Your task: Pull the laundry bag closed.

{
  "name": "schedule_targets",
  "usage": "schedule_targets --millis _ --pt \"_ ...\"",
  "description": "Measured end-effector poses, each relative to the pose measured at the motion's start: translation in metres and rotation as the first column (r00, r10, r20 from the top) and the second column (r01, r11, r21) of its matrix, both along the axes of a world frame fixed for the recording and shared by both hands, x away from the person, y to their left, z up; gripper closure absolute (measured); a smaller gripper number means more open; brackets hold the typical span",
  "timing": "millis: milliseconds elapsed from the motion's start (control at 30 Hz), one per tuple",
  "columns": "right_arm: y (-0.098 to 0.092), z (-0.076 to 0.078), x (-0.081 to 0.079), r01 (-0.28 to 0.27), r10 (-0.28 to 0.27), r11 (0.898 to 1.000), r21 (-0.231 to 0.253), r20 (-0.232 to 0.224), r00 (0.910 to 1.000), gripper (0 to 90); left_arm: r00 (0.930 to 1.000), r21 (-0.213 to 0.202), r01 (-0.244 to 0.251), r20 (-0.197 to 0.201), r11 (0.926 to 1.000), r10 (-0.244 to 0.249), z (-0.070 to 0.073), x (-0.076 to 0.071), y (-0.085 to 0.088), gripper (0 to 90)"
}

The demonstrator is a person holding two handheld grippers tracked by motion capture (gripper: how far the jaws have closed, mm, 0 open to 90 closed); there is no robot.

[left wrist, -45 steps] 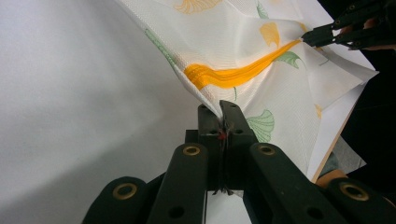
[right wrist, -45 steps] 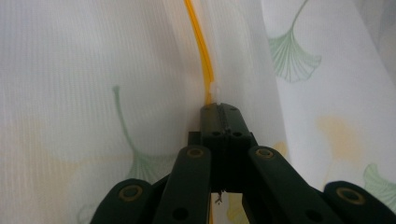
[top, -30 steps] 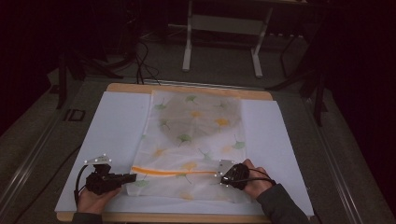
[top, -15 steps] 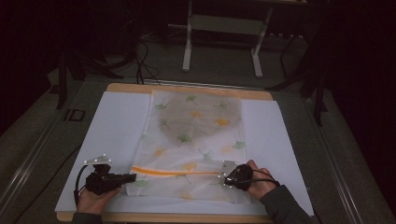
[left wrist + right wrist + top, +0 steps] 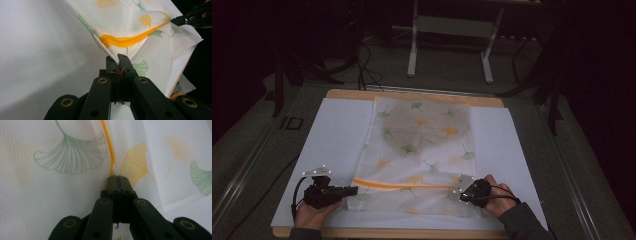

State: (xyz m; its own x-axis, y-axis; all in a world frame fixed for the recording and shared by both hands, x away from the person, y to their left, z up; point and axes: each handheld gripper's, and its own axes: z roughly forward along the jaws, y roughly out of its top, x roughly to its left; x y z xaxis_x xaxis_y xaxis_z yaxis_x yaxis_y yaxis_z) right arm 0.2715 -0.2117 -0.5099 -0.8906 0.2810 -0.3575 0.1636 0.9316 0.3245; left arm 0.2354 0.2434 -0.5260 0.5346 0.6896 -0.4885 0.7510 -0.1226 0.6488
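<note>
White leaf-print cloth (image 5: 419, 150) unmoved, left gripper (image 5: 353, 189) and right gripper (image 5: 456, 194) still clamping its orange-striped fold

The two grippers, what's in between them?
In the high view, the cloth spans the gap: its orange stripe runs from the left gripper to the right gripper, each shut on the cloth's edge.
</note>
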Motion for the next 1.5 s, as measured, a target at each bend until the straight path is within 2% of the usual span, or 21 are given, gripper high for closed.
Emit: schedule_targets --millis 267,567,833,933,1000,1100,1167,1233,1267,1333,1400,1467,1500 --pt "-0.011 0.004 -0.004 0.018 -0.018 1.0 -0.008 0.015 0.9997 90.0 1.0 -0.003 0.003 -0.002 1.0 -0.003 0.0 0.0 0.0 88.5" --pt "-0.036 0.004 -0.007 0.066 -0.065 0.998 -0.008 0.014 0.9978 90.0 0.9999 -0.006 0.006 -0.015 1.0 -0.006 -0.002 0.0 -0.003 88.5" --pt "-0.047 0.005 -0.01 0.089 -0.089 0.996 -0.016 0.015 0.9959 90.0 0.9983 0.003 0.05 -0.03 0.9987 -0.05 -0.004 -0.004 -0.013 88.5" --pt "-0.055 0.003 -0.009 0.102 -0.101 0.995 0.021 -0.008 0.9948 90.0 0.9977 0.029 0.061 -0.029 0.9977 -0.061 -0.005 -0.006 -0.018 86.0" --pt "-0.06 0.004 -0.009 0.115 -0.114 0.991 0.068 -0.028 0.9931 88.5 0.9986 0.02 0.047 -0.024 0.9987 -0.047 -0.006 -0.006 -0.013 79.6" --pt "-0.068 0.006 -0.007 0.144 -0.136 0.978 0.152 -0.064 0.9887 76.3 0.9997 0.011 0.026 -0.003 0.9996 -0.026 -0.004 -0.007 -0.006 74.6" --pt "-0.073 0.007 -0.006 0.165 -0.148 0.964 0.21 -0.093 0.9846 71.0 0.9999 0.005 0.008 0.015 1.0 -0.008 -0.003 -0.008 -0.003 72.4" --pt "-0.078 0.009 -0.004 0.187 -0.161 0.945 0.269 -0.115 0.9802 66.8 0.9989 0.012 -0.022 0.042 0.9997 0.022 -0.001 -0.008 0.0 70.8" --pt "-0.081 0.01 -0.003 0.202 -0.17 0.931 0.305 -0.127 0.9771 64.4 0.9981 0.014 -0.031 0.053 0.9994 0.031 0.0 -0.008 0.002 69.4" --pt "-0.084 0.011 -0.001 0.225 -0.188 0.91 0.347 -0.137 0.9725 60.5 0.9957 0.021 -0.058 0.074 0.9981 0.056 0.001 -0.008 0.004 68.4" --pt "-0.086 0.009 0.002 0.262 -0.219 0.885 0.384 -0.152 0.9638 57.5 0.991 0.056 -0.094 0.101 0.994 0.088 0.002 -0.008 0.006 67.6" --pt "-0.089 0.006 0.007 0.303 -0.256 0.857 0.417 -0.165 0.9524 54.3 0.983 0.088 -0.14 0.132 0.9862 0.128 0.002 -0.008 0.006 65.6" --pt "-0.09 0.003 0.009 0.331 -0.284 0.839 0.432 -0.172 0.9434 54.3 0.975 0.118 -0.178 0.155 0.9769 0.159 0.001 -0.008 0.006 63.7"
